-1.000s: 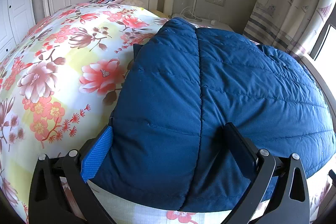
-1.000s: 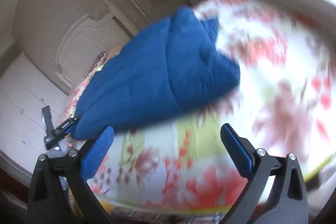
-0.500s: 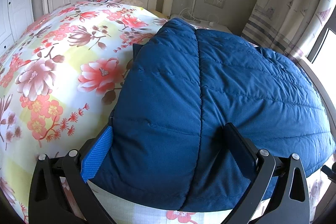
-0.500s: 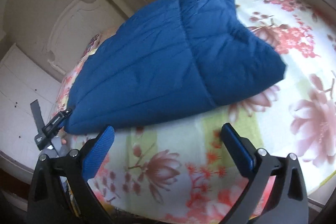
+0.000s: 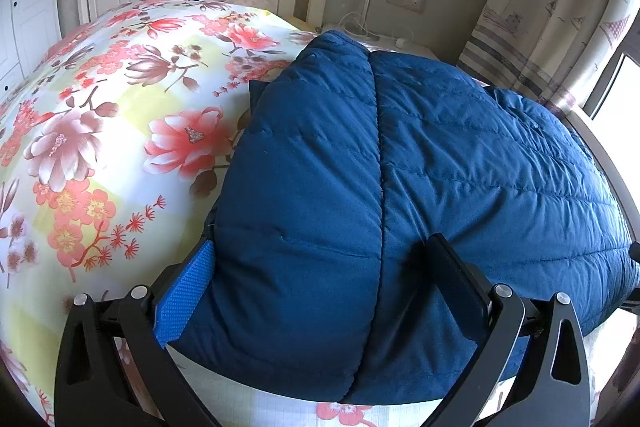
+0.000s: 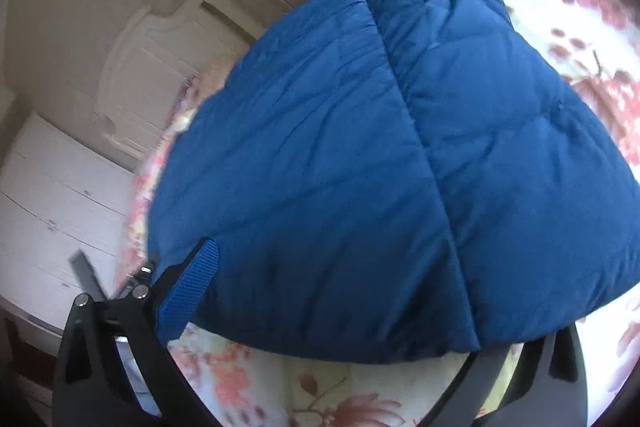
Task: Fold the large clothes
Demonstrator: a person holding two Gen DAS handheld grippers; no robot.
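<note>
Blue quilted puffer jacket (image 5: 400, 187) lies on the bed (image 5: 100, 147), on the floral duvet, already folded to a thick pad — a long seam runs down its middle. My judgement: light for its bulk, soft and springy, shell fabric likely slick, so a fold will want to puff back and layers may slide. Best hold is a near hem corner, pinching every layer together, not the puffy middle. My left claw (image 5: 320, 283) is spread wide, fingers straddling the near edge of the jacket, blue pad at the left side and the other finger pressed into the fabric — nothing clamped. My right claw (image 6: 340, 307) is also wide apart at the jacket's near edge; left pad (image 6: 188, 287) touches the hem, the right fingertip is hidden under the fabric, gripping nothing as far as I can see.
</note>
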